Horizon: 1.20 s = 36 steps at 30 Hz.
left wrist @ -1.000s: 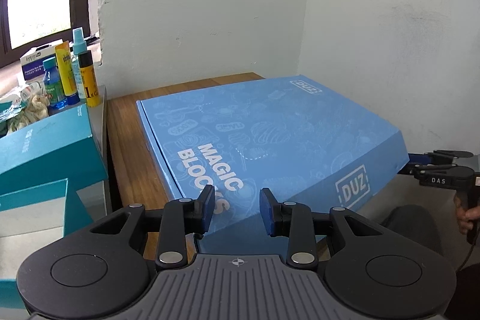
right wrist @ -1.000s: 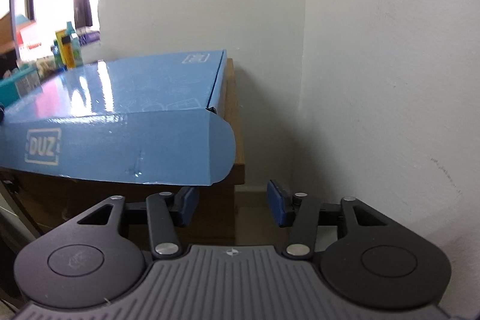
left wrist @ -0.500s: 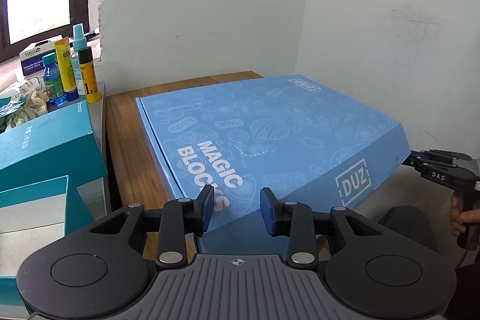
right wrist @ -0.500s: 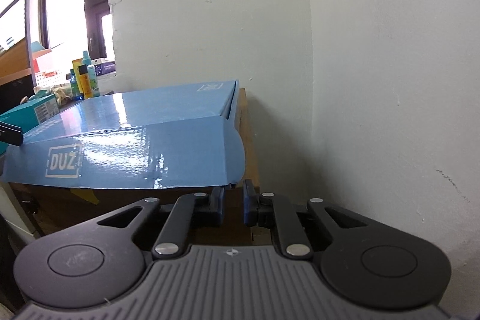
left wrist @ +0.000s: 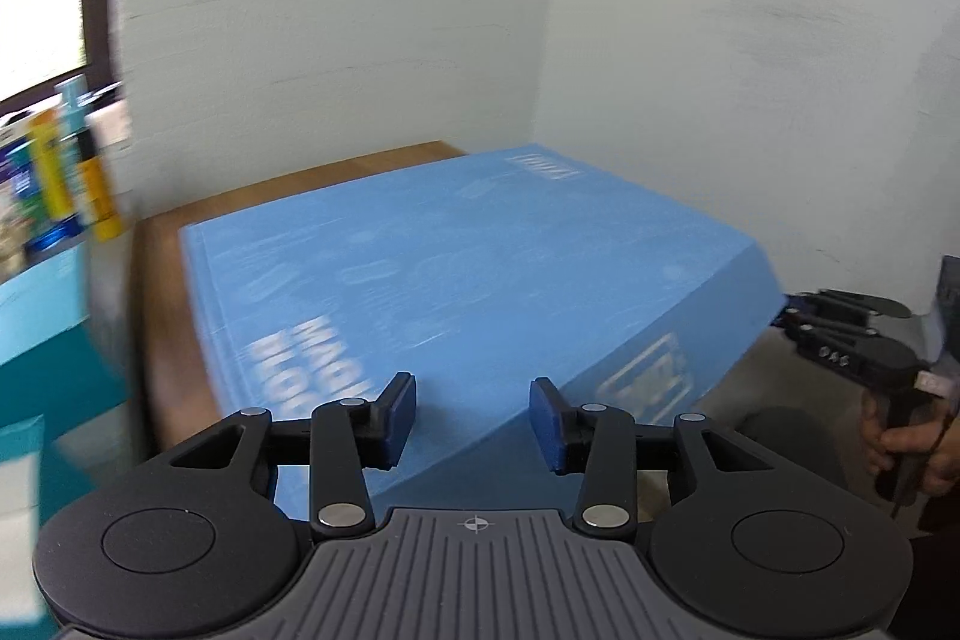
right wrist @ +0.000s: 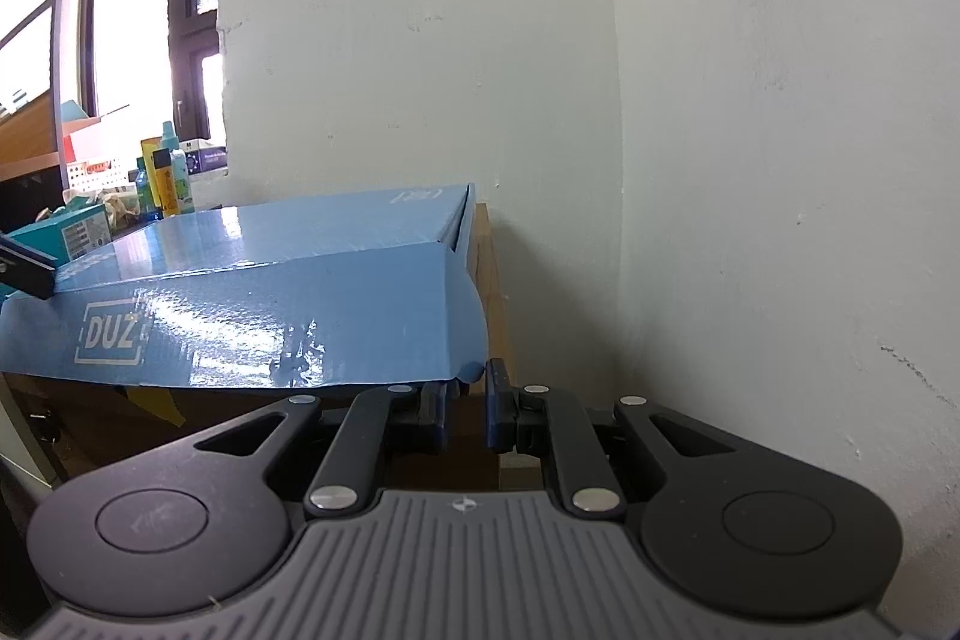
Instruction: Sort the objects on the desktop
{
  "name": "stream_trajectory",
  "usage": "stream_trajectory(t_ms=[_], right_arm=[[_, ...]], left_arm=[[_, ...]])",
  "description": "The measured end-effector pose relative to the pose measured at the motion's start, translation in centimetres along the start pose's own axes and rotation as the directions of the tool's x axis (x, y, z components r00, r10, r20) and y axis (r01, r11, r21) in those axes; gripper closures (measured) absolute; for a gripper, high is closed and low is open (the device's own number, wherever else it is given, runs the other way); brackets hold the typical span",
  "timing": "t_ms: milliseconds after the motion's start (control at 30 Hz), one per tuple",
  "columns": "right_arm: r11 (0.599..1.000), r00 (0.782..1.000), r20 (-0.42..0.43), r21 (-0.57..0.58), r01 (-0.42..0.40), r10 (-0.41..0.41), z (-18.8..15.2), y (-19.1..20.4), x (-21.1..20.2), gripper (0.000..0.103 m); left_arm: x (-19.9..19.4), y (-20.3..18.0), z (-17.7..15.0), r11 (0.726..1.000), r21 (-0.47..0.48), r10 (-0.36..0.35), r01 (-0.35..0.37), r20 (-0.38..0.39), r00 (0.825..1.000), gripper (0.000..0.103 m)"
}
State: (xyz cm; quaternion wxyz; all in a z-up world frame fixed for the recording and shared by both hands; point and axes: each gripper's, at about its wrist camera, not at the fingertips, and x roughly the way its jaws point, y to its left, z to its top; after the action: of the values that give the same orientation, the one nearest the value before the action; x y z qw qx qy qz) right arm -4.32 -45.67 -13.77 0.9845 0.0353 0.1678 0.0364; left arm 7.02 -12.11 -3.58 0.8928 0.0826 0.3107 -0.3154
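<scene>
Gleaming blue box (right wrist: 270,292) (DUZ-marked)

L claw (left wrist: 473,421) wide apart, level; R claw (right wrist: 467,412) nearly closed, narrow gap, level.

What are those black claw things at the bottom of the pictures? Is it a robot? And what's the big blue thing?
It is not a robot. A person holds a pair of tongs in each hand, and each pair carries a camera that looks along its two fingers.

One picture comes from the left tongs. They are open above the big blue box and hold nothing. The other picture comes from the right tongs. They are nearly closed at the box's corner, but I cannot tell whether they pinch it.

The box lies on a wooden table in a corner between white walls. Some bottles and a teal box are off to the left.
</scene>
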Motion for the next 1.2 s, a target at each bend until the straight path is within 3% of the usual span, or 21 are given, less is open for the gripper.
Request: stream_trajectory(t_ms=[167,333,633,1000,1200], right_arm=[[1.000,1.000,0.022,-0.009,0.003,-0.003,0.1,0.1,-0.4,0.089],[1.000,0.998,0.067,-0.002,-0.007,0.007,0.4,0.2,-1.9,0.089],[0.995,0.998,0.026,0.075,-0.058,0.056,0.6,-0.3,-2.0,0.093],[0.996,0.996,-0.065,0.076,-0.050,0.055,-1.7,0.2,-1.5,0.089],[0.994,0.997,-0.058,0.103,-0.043,0.049,-0.7,0.5,-3.4,0.089]], left_arm=[[2.1,-2.0,1.8,0.998,0.026,-0.052,0.053,-0.022,0.998,0.059],[2.8,-3.2,1.5,0.996,0.073,-0.043,0.046,-0.037,0.998,0.056],[2.9,-3.7,1.3,0.995,0.085,-0.041,0.044,-0.032,0.999,0.054],[2.8,-4.0,1.2,0.994,0.106,-0.035,0.037,-0.022,0.999,0.052],[2.5,-3.5,1.1,0.994,0.090,-0.053,0.054,-0.016,0.998,0.052]])
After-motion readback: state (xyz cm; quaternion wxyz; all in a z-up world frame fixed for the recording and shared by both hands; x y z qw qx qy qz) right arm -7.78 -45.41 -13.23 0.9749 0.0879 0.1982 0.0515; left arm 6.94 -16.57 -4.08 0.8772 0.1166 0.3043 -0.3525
